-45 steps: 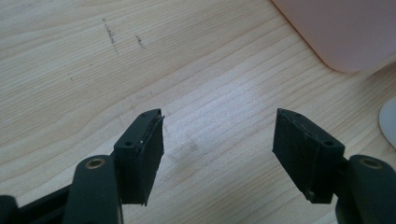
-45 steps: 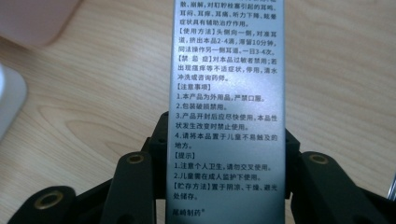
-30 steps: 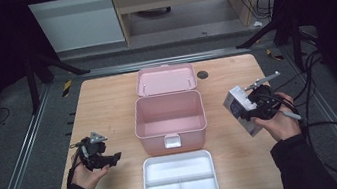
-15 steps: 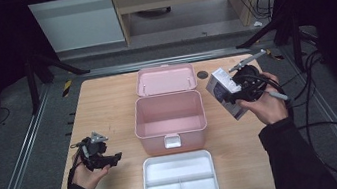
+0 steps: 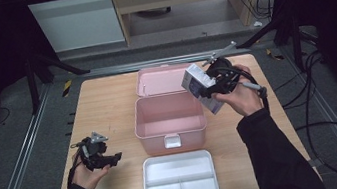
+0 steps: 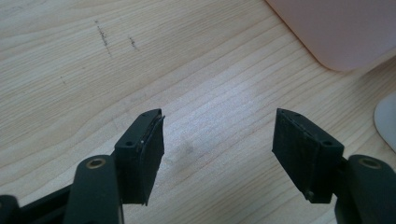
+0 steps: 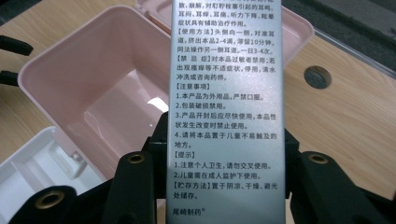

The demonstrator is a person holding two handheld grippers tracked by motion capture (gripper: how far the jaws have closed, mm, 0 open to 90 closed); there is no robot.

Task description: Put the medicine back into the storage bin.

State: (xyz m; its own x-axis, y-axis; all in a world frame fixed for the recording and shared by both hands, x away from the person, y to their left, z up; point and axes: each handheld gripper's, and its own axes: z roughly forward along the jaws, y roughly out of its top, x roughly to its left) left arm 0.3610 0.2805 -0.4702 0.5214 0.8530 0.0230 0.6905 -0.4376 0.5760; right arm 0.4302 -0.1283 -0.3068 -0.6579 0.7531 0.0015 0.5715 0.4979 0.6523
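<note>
1. The left claw (image 5: 114, 157) rests low over the near-left part of the tabletop (image 5: 103, 109), in the same spot as a second ago. In the left gripper view its jaws stand wide apart with bare wood between them, holding and touching nothing.
2. The pink storage box (image 5: 170, 119) sits mid-tabletop with its lid (image 5: 157, 80) thrown back on the far side. Its inside looks empty. A white divided tray (image 5: 180, 179) lies just near of it, also empty.
3. The right claw (image 5: 208, 90) has changed place: a second ago it was out over the right side of the tabletop, and it has since travelled leftward and upward to hang at the box's far-right corner.
4. The right claw is clamped on a medicine carton (image 5: 200, 87), a tall grey-white pack with printed Chinese text (image 7: 225, 107). In the right gripper view the jaws press its two sides, and the open box (image 7: 107, 107) lies behind and below it.
5. That shift suggests the carton is being carried to the box; it is above the rim, not yet inside, so lowering and release remain.
</note>
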